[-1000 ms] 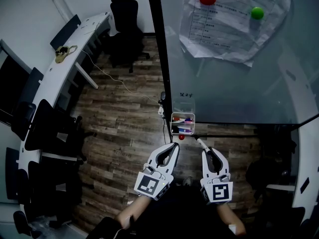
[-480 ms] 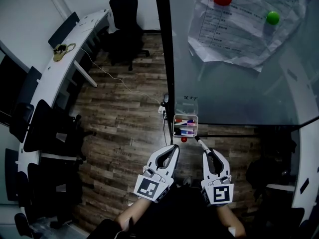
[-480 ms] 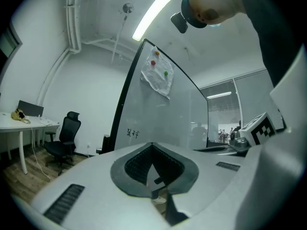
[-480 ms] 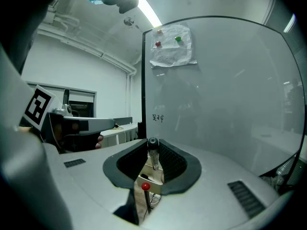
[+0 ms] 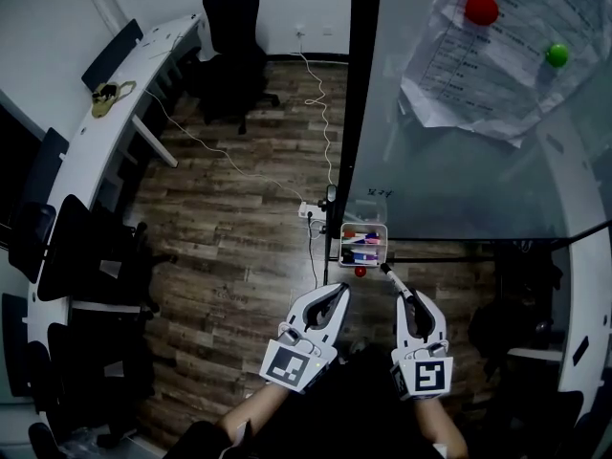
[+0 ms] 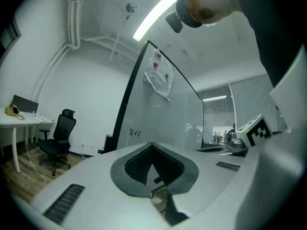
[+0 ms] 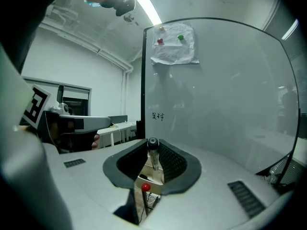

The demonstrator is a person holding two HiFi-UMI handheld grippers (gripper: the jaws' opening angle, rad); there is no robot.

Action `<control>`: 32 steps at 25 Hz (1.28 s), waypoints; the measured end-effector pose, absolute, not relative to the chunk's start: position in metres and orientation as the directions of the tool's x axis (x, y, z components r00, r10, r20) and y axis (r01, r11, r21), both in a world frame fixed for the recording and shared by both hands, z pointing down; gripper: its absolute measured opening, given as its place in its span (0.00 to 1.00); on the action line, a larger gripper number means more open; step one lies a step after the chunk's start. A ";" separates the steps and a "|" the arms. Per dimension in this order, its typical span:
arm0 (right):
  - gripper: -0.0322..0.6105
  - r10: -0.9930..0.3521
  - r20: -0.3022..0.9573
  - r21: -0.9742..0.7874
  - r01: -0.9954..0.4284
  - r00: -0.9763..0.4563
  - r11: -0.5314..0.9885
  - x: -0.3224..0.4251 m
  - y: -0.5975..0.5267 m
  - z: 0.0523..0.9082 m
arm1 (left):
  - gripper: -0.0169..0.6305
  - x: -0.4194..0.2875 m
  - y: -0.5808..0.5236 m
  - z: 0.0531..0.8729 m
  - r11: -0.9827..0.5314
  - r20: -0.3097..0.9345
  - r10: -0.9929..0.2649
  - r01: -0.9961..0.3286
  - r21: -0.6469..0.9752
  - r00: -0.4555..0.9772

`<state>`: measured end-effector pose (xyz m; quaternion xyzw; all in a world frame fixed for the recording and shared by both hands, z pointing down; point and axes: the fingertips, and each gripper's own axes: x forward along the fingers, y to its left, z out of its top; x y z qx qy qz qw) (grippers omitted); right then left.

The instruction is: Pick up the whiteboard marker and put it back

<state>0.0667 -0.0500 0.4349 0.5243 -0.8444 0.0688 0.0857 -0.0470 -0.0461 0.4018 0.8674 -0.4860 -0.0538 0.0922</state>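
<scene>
The whiteboard marker (image 7: 153,152) is clamped lengthwise between the jaws of the right gripper (image 5: 405,296), its free end poking ahead toward the marker tray (image 5: 364,245) at the lower left corner of the whiteboard (image 5: 459,161) — held that way, I judge, so it can slide in beside the markers already lying there. It sits just short of the tray, near the small red knob (image 5: 360,272) below it, and is not yet over the opening. The left gripper (image 5: 335,293) hangs alongside with its jaws closed on nothing — spare for this step
</scene>
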 end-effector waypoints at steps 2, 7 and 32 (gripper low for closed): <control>0.18 -0.880 0.208 -0.026 -0.902 -0.427 0.431 0.063 -0.051 0.434 | 0.04 -0.051 -0.046 0.402 -0.522 -0.007 -0.846 -0.826 0.214 0.533; 0.18 -0.881 0.241 -0.018 -0.909 -0.408 0.416 0.060 -0.057 0.443 | 0.04 -0.056 -0.050 0.406 -0.527 -0.007 -0.843 -0.822 0.216 0.539; 0.18 -0.823 0.227 -0.073 -0.852 -0.520 0.518 0.060 -0.098 0.496 | 0.04 -0.036 -0.094 0.426 -0.493 0.028 -0.860 -0.843 0.212 0.510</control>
